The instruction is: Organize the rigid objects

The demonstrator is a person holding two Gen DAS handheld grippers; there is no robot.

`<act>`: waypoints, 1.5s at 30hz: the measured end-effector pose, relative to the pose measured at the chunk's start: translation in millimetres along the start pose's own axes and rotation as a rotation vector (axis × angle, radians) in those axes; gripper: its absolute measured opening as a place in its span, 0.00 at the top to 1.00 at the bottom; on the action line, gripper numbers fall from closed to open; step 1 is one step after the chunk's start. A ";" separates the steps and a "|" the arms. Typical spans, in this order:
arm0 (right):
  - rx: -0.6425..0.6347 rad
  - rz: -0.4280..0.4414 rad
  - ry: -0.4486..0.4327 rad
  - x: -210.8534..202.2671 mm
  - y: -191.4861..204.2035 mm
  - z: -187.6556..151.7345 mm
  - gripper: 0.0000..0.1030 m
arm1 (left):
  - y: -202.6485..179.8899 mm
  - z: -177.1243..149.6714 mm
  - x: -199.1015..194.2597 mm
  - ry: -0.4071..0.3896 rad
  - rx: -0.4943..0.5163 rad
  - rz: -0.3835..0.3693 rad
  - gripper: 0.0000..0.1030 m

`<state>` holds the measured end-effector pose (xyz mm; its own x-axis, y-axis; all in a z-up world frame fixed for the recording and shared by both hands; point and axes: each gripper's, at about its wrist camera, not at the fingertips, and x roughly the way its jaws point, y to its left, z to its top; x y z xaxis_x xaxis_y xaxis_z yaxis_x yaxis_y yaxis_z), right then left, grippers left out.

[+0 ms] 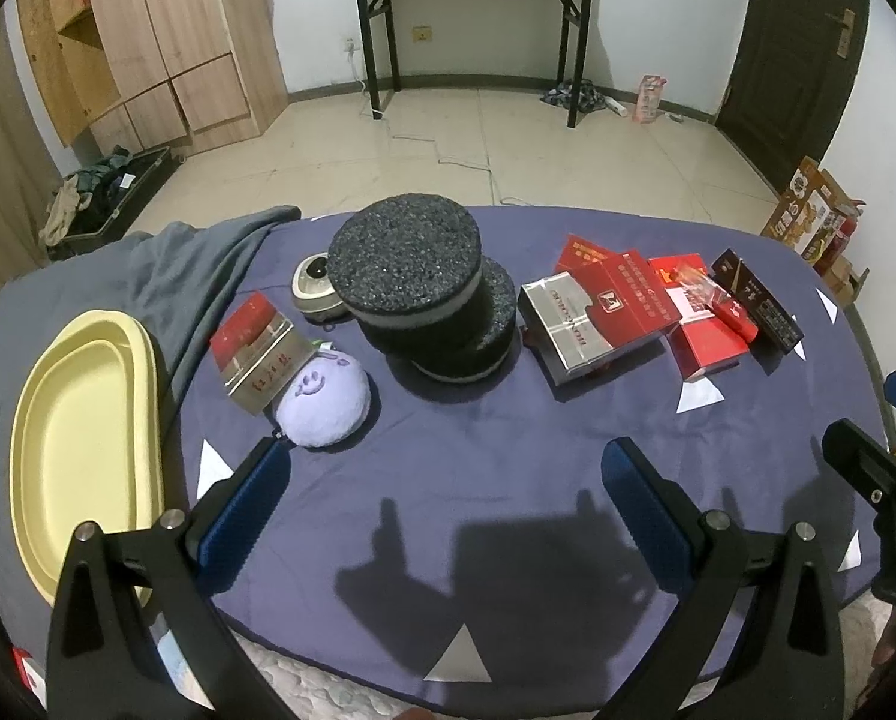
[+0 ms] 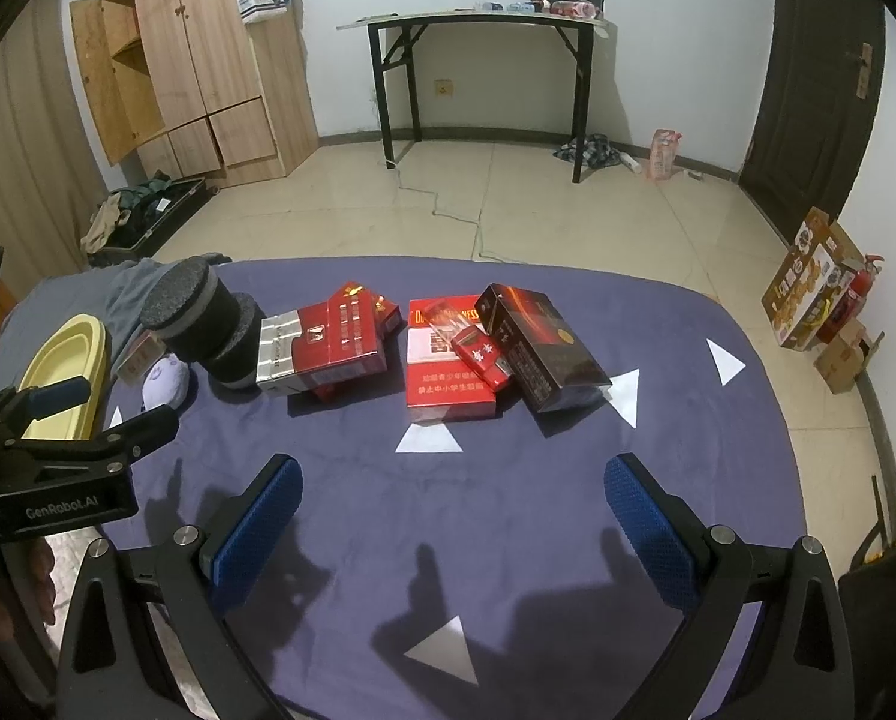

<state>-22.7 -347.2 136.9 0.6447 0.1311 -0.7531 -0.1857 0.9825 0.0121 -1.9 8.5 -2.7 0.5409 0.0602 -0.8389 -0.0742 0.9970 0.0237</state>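
Left wrist view: left gripper (image 1: 445, 480) hovers low over the navy cloth (image 1: 478, 480), jaws spread wide, nothing between the blue pads (image 1: 250, 510). Yellow tray (image 1: 46, 450) sits at the left edge of the cloth, partly on a grey blanket (image 1: 196, 276). Beyond the left finger, a purple plush (image 1: 325, 399) touches a red-and-silver box (image 1: 256, 354). Two black foam discs (image 1: 424, 300) stacked crookedly mid-table, a small grey round dish (image 1: 313, 288) just behind them. To the right, a pile of cigarette boxes: silver-red box (image 1: 574, 324) under a red pack (image 1: 628, 294), then a red-white box (image 1: 703, 336) and a black box (image 1: 757, 300), overlapping. Right gripper's black frame pokes in at the far right edge.

Right wrist view: right gripper (image 2: 454, 510) also over the cloth, jaws wide apart, holding nothing. Straight ahead, a flat red carton (image 2: 448, 384) with a small red pack (image 2: 484, 354) lying on it; the black box (image 2: 544, 342) leans on both. Left of that, the silver-red box (image 2: 304, 348) with red packs on top, touching the foam discs (image 2: 208, 318). Tray (image 2: 70, 372) and plush (image 2: 163, 381) far left, behind the left gripper's body (image 2: 58, 456).
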 end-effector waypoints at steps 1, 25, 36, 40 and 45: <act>0.000 -0.001 0.000 -0.1 0.0 0.0 0.00 | -0.2 0.0 0.0 0.000 0.000 0.001 0.00; -0.006 -0.004 0.010 1.3 1.1 -0.6 0.00 | 0.3 -0.2 1.1 0.008 0.007 -0.002 0.00; 0.009 -0.006 0.024 0.8 -0.9 -2.7 0.00 | 0.4 -2.0 2.3 0.015 -0.001 -0.003 0.00; 0.014 -0.005 0.024 -0.6 -2.3 -3.1 0.00 | 1.6 -2.5 1.5 0.015 -0.012 -0.004 0.00; 0.017 -0.008 0.031 -0.9 -2.3 -5.0 0.00 | 4.4 -3.4 2.6 0.021 -0.022 -0.002 0.00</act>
<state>-26.6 -350.2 134.2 0.6225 0.1198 -0.7734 -0.1683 0.9856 0.0172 -3.8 12.9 -6.6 0.5238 0.0571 -0.8499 -0.0919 0.9957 0.0103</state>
